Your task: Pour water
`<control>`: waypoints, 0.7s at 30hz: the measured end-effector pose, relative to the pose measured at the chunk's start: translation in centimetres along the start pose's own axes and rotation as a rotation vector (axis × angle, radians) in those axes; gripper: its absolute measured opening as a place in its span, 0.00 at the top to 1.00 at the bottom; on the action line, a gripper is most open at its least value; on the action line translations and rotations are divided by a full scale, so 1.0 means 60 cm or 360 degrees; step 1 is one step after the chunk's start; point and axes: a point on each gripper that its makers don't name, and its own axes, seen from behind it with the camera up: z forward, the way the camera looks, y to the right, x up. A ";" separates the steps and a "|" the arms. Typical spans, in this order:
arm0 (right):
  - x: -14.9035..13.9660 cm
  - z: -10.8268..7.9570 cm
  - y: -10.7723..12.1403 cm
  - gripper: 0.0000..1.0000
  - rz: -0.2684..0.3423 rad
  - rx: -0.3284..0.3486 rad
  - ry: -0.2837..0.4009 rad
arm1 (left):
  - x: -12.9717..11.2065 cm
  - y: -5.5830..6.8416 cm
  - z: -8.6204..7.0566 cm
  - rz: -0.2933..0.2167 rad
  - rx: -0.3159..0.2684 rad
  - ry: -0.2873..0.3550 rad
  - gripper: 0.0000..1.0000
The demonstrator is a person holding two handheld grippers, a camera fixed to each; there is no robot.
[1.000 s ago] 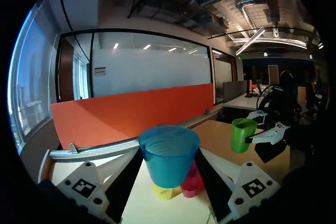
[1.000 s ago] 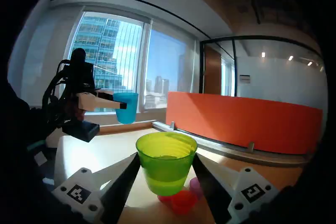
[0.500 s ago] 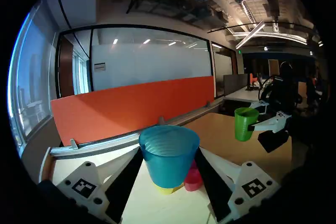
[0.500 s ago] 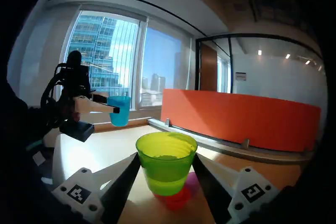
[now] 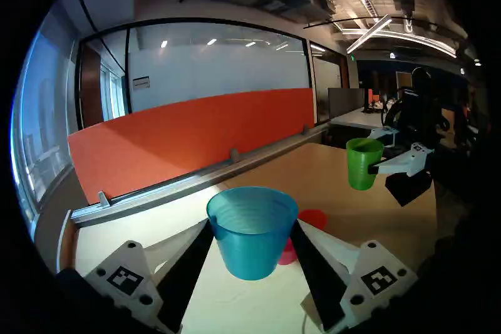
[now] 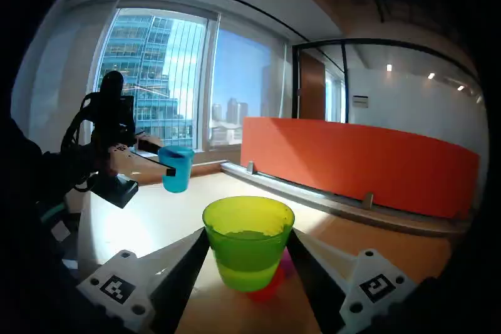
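Left gripper view: left gripper jaws clamp a blue cup upright over the table; at 3 o'clock, right gripper jaws clamp a green cup, part-filled with water.

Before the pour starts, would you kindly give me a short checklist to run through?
1. Left gripper shut on the blue cup: ok.
2. Right gripper shut on the green cup: ok.
3. Water in the green cup: ok, the lower part is filled.
4. Both cups upright: ok.
5. Green cup above the blue cup's mouth: not ok, they hang well apart.
6. Blue cup empty: cannot tell, its bottom is hidden.
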 end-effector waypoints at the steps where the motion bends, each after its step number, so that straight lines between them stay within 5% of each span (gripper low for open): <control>1: -0.005 0.000 0.001 0.12 0.0003 0.0004 -0.0012 | -0.007 0.002 0.003 0.0007 -0.0006 -0.0019 0.16; 21: -0.095 0.003 0.015 0.12 0.0021 0.0065 -0.0247 | -0.141 0.016 0.048 0.0096 -0.0068 -0.0351 0.16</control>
